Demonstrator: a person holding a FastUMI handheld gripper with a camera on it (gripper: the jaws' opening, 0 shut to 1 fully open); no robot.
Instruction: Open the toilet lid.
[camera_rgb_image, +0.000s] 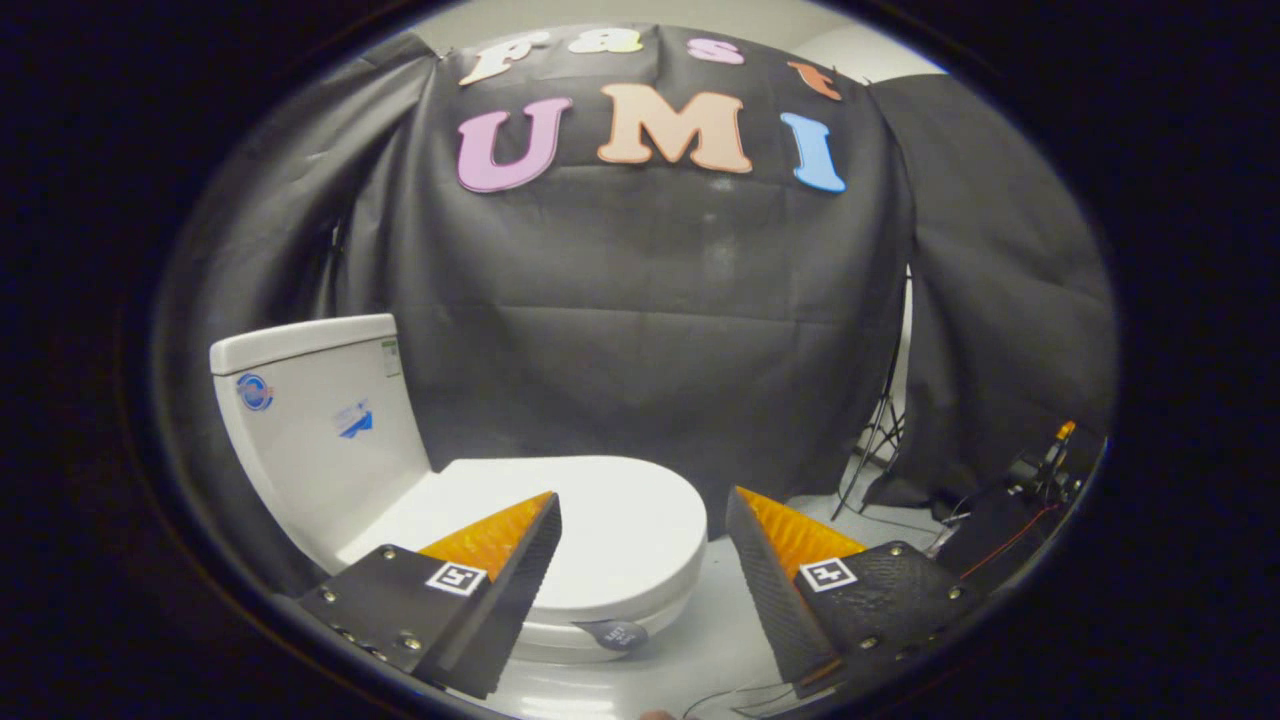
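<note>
Toilet lid (610, 520) looks like stiff, smooth, light plastic; I'd hook its front rim, my gripper (640, 560) wide open, holding nothing yet

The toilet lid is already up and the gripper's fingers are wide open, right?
Not quite. The gripper view shows the lid down flat on the toilet, not up. The gripper is wide open, with nothing between its fingers.
</note>
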